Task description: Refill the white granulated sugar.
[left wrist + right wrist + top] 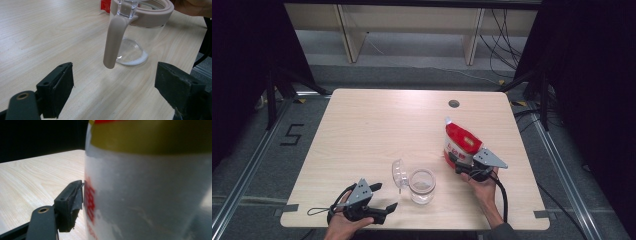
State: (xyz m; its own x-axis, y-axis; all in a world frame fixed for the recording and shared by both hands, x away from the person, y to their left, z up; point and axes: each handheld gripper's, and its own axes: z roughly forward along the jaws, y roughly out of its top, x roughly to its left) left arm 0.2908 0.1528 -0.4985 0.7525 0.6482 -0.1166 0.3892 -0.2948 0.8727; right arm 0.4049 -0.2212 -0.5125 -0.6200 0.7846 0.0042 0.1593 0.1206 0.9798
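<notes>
Progress stands at an early stage, judging by the layout. The glass jar (422, 185) stands upright near the front edge of the table (377, 120), its hinged lid (399, 173) swung open to the left. A thin white residue lies along the jar bottom (132, 61) in the left gripper view; otherwise the jar looks empty, so filling appears to remain.

The red-and-white pouch (459, 142) stands upright to the right of the jar, apart from it, with its spout pointing up and away. The right gripper (460, 162) has the pouch between its jaws near the base; in the right gripper view the visible black pad (75, 197) meets the pouch wall (150, 195), so the grip is read as closed on the pouch. The pouch is not yet lifted or tilted over the jar mouth.

The left gripper (384, 197) rests low, left of the jar, jaws spread wide and holding nothing. In its own view the jar's beige clasp arm (115, 42) hangs down between the jaws' line of sight and the glass.

Obstructions: the raised lid stands on the jar's left side, clear of the route from the pouch. A round grommet (454, 104) sits far back on the table.
</notes>
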